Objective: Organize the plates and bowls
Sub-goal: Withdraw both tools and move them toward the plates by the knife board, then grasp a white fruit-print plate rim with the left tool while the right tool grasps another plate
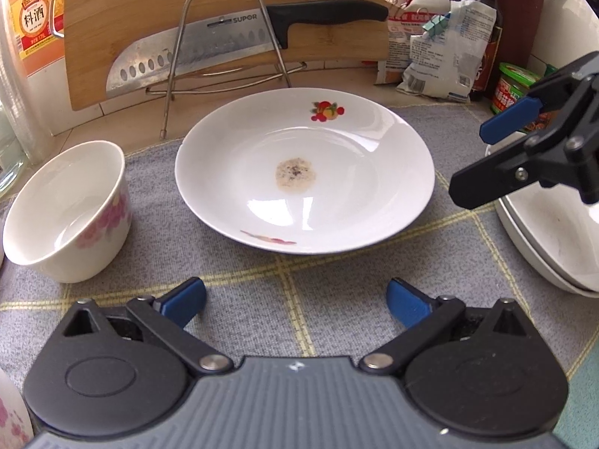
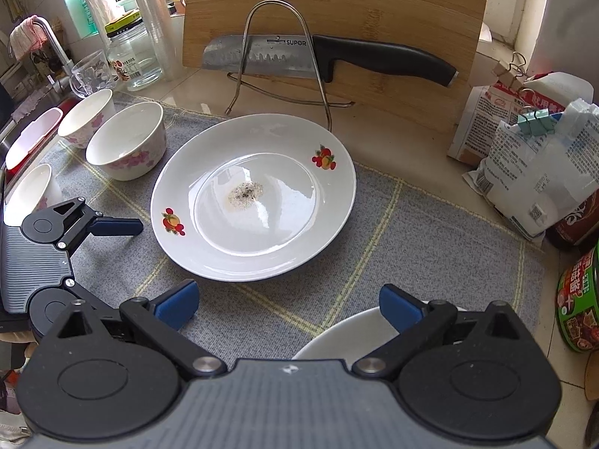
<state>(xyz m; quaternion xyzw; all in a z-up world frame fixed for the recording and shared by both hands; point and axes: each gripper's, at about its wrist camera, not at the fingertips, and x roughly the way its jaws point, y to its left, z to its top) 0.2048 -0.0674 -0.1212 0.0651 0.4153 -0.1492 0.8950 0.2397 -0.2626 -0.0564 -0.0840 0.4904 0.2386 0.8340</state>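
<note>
A white plate (image 1: 305, 172) with fruit prints and a brown smear in its middle lies on the grey mat (image 1: 262, 299); it also shows in the right wrist view (image 2: 254, 202). My left gripper (image 1: 295, 301) is open and empty, just short of the plate's near rim. My right gripper (image 2: 288, 305) is open and empty above the mat, over the rim of stacked white plates (image 2: 337, 333), which also show in the left wrist view (image 1: 554, 239). A white floral bowl (image 1: 63, 209) stands left of the plate. Three floral bowls (image 2: 127, 142) show in the right wrist view.
A bamboo cutting board (image 1: 224, 18) and a cleaver (image 1: 232, 41) lean in a wire rack (image 1: 224, 56) behind the plate. Bags (image 1: 438, 52), a sauce bottle (image 1: 486, 11) and a jar (image 1: 514, 86) stand at the back right. Glass jars (image 2: 131, 52) and a tap (image 2: 52, 41) are at the left.
</note>
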